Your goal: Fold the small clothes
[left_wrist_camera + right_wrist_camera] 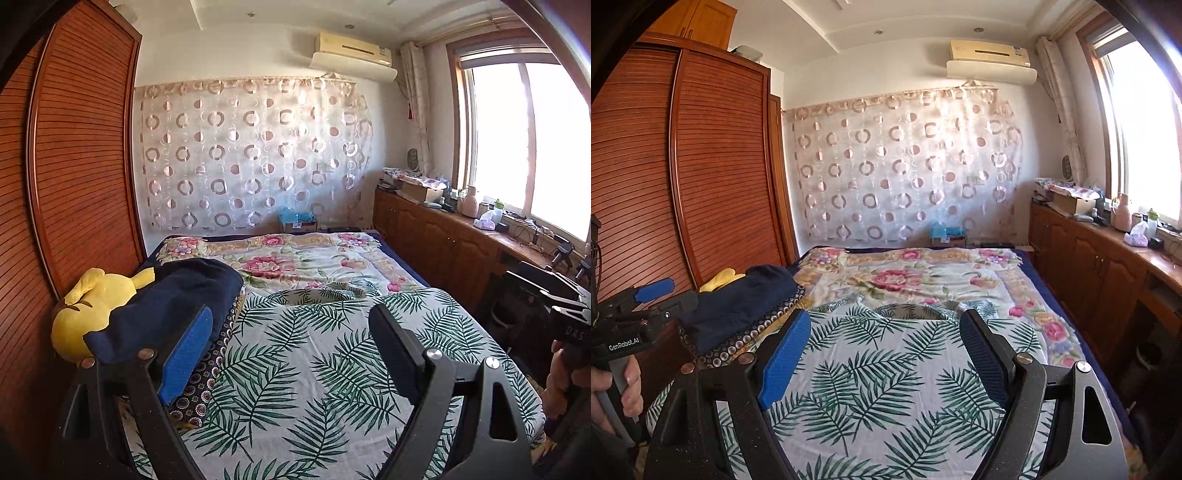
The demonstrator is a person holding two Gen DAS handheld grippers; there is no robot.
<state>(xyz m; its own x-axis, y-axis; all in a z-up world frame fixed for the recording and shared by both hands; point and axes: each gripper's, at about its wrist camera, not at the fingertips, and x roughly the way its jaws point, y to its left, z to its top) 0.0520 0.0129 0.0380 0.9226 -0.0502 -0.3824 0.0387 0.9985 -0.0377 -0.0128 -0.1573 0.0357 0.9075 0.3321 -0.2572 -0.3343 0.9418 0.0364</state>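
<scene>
A white garment with green palm-leaf print lies spread flat on the bed, its neck opening at the far end; it also shows in the right wrist view. My left gripper is open and empty, held above the garment's near left part. My right gripper is open and empty above the garment's near part. The left gripper also shows at the left edge of the right wrist view. A stack of folded clothes, navy on top, sits at the garment's left, also in the right wrist view.
A yellow plush toy lies left of the stack against the wooden wardrobe. A floral blanket covers the far bed. A wooden cabinet with clutter runs along the right under the window.
</scene>
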